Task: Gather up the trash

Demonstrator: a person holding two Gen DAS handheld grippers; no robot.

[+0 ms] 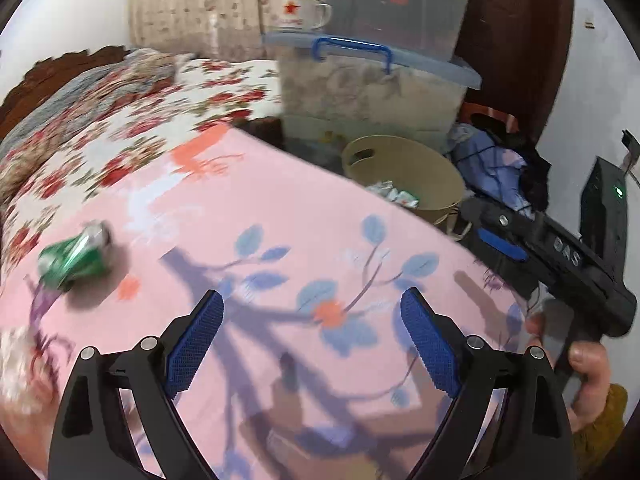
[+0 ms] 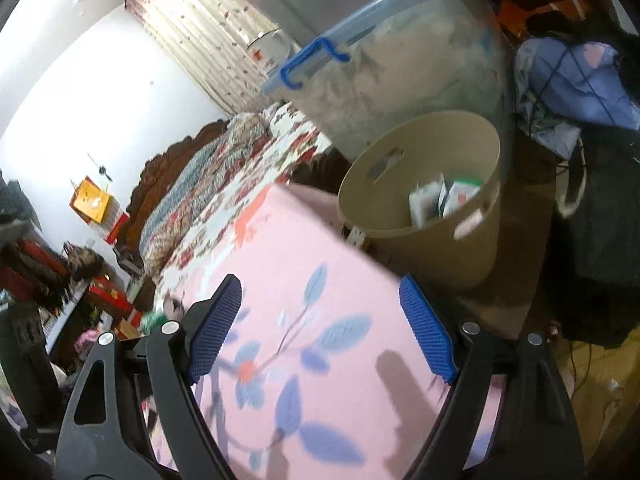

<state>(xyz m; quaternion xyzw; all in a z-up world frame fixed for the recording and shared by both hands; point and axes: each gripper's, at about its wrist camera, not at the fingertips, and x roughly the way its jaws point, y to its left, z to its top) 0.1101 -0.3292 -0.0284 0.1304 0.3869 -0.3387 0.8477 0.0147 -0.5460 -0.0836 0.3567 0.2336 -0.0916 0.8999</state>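
Trash remains on the pink floral sheet [image 1: 304,240]: in the left wrist view a crushed green can [image 1: 76,254] lies on its side at ten o'clock from the left hand-held gripper [image 1: 312,344], well apart from it. That gripper's jaws stand wide and released, nothing between the blue pads [image 1: 196,344]. A beige bin [image 1: 432,172] sits at one o'clock past the sheet's edge, wrappers [image 1: 394,194] already inside, placed low, presumably so items drop in. A hand [image 1: 588,376] at three o'clock carries the right hand-held gripper [image 1: 492,236].

In the right wrist view the right hand-held gripper [image 2: 320,328] is likewise spread and empty, over the sheet corner. The bin stands at one o'clock, near, holding wrappers. The can shows only as a green blur at nine o'clock. Judgement: the can is the next pickup.
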